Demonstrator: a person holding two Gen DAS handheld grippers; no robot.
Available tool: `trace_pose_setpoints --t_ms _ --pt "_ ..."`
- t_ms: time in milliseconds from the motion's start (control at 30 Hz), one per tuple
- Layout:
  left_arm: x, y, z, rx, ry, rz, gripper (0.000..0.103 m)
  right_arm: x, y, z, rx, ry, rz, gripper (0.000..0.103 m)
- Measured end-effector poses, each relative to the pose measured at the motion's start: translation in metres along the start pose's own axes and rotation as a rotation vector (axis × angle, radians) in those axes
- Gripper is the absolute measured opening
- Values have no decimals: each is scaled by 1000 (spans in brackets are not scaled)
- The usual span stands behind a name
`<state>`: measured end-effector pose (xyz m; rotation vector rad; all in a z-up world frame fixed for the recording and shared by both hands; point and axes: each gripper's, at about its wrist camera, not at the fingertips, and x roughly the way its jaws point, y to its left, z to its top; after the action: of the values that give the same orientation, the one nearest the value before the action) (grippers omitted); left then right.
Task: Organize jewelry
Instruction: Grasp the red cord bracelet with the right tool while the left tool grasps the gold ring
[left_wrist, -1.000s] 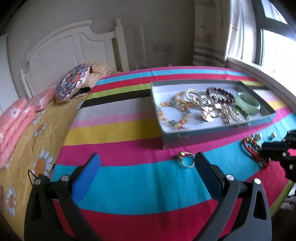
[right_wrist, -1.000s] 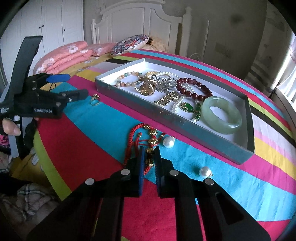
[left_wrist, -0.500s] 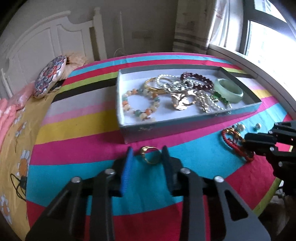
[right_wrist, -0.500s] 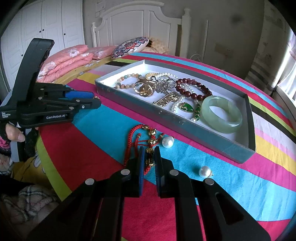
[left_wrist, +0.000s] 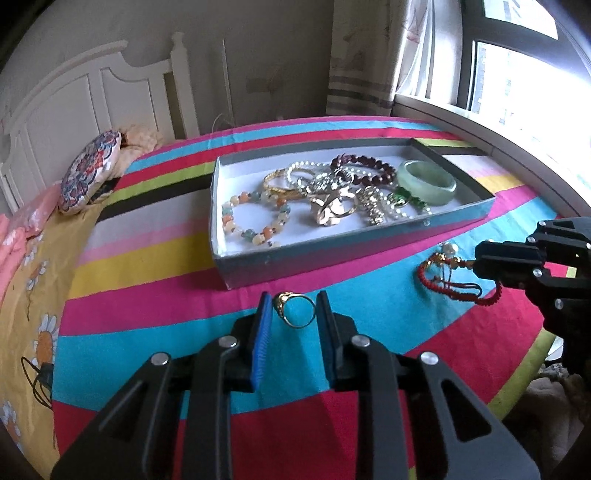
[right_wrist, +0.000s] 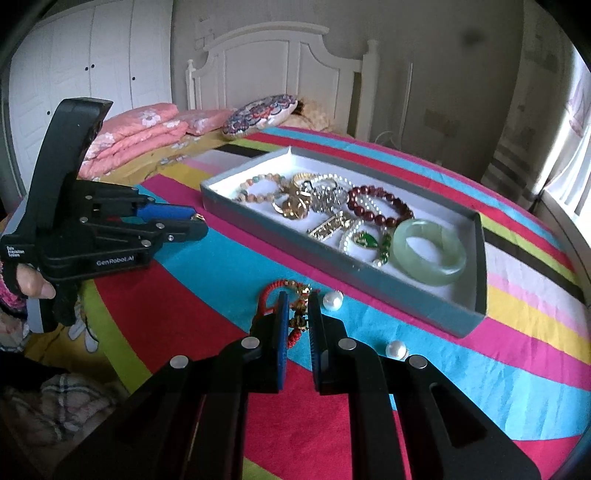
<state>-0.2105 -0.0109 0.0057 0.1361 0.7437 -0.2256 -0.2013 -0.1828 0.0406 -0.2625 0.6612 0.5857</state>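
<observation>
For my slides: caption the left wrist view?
Left gripper closing around a gold ring beside the jewelry tray.

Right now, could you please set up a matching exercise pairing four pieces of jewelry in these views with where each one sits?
Things:
1. gold ring
2. red cord bracelet
3. jade bangle
4. loose pearl

Places:
A. inside the tray, at its end nearest the window
B. between the fingers of the left gripper
C. alone on the striped cloth, right of the right gripper's fingers
D. between the fingers of the right gripper

Pairs: 1-B, 2-D, 3-A, 4-C
</observation>
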Motion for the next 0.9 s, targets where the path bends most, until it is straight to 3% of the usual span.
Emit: trace_pose_setpoints --t_ms 467,633,700,900 --pt "-26 -13 6 30 -58 -6 24 -37 -8 14 12 -104 -22 6" --pt "-22 -15 4 32 -48 -10 24 -25 -15 7 30 -30 29 8" --pt "-21 -15 2 30 -43 -13 24 -14 -16 0 46 38 78 13" --pt "-22 -17 0 41 -44 -20 24 6 -12 -14 17 120 53 13"
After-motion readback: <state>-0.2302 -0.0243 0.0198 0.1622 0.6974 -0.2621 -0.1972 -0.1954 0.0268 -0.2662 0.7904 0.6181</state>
